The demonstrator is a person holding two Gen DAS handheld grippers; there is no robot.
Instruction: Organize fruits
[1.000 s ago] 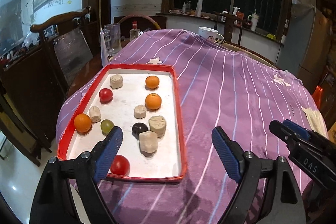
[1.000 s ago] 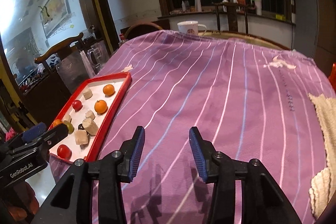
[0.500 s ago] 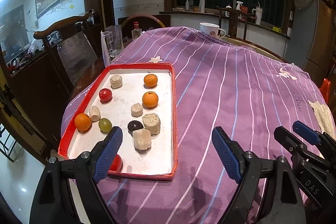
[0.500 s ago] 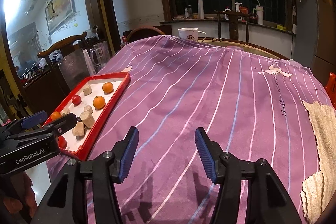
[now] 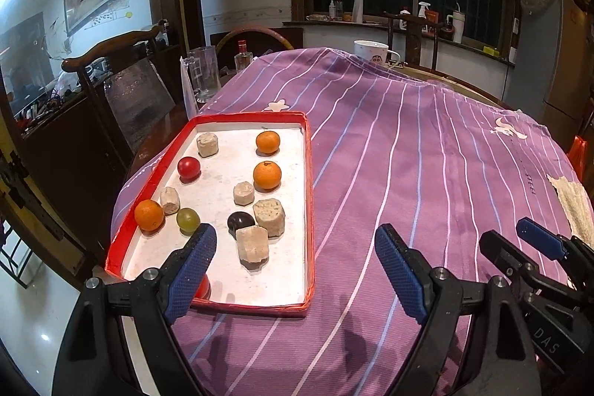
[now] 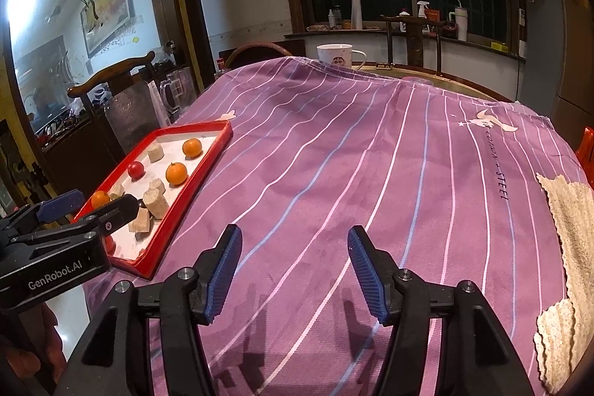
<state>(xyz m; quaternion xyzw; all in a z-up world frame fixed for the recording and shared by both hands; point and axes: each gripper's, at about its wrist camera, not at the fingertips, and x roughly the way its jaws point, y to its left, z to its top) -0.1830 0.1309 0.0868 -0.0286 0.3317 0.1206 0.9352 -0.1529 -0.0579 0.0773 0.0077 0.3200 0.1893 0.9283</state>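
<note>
A shallow red-rimmed rectangular tray [image 5: 309,195] with a white floor lies at the left side of the tabletop, on a purple cloth with thin white stripes [image 5: 427,173]. Inside it sit three round orange fruits [image 5: 267,175], a red round fruit [image 5: 188,168], a pale green grape-like fruit [image 5: 188,220], a dark purple one [image 5: 240,221] and several beige chunky blocks [image 5: 269,216], all apart from both tools. The left gripper [image 5: 293,258] hovers over the tray's near right corner, its blue-padded fingers spread wide with nothing between them. The right gripper [image 6: 293,270] hangs over bare cloth to the right of the tray; its fingers have just been opening and stand moderately apart, empty. A cream knitted cloth [image 6: 568,229] lies at the right edge.
</note>
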